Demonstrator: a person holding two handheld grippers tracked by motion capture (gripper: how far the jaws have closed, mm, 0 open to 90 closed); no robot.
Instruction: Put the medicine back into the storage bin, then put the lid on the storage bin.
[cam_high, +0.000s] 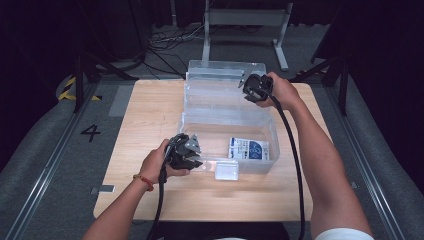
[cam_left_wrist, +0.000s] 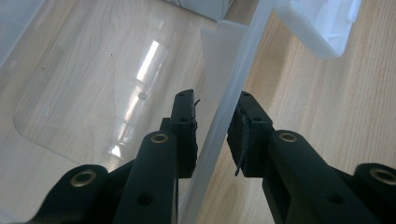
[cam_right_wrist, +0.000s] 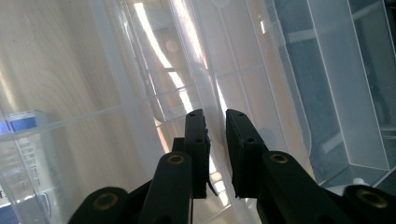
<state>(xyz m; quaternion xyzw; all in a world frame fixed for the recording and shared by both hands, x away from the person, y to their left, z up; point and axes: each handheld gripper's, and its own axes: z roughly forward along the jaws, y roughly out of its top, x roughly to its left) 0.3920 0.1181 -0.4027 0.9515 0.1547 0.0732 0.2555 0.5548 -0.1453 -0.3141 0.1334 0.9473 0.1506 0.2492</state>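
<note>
Clear plastic box (cam_high: 227, 120), blue-and-white card (cam_high: 248, 149), pale wood table (cam_high: 145, 110), black claws

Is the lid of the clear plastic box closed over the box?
No, the lid stands open behind the clear plastic box, whose inside with a blue-and-white packet lies uncovered.

A clear plastic storage box (cam_high: 227, 145) sits upright at the table's centre, open; its hinged clear lid (cam_high: 220, 87) stands raised toward twelve o'clock; the near wall's rim (cam_left_wrist: 219, 126) runs between two black jaws at eight o'clock; inside, at four o'clock, lies a white-and-blue printed packet (cam_high: 248, 149), flat.
</note>
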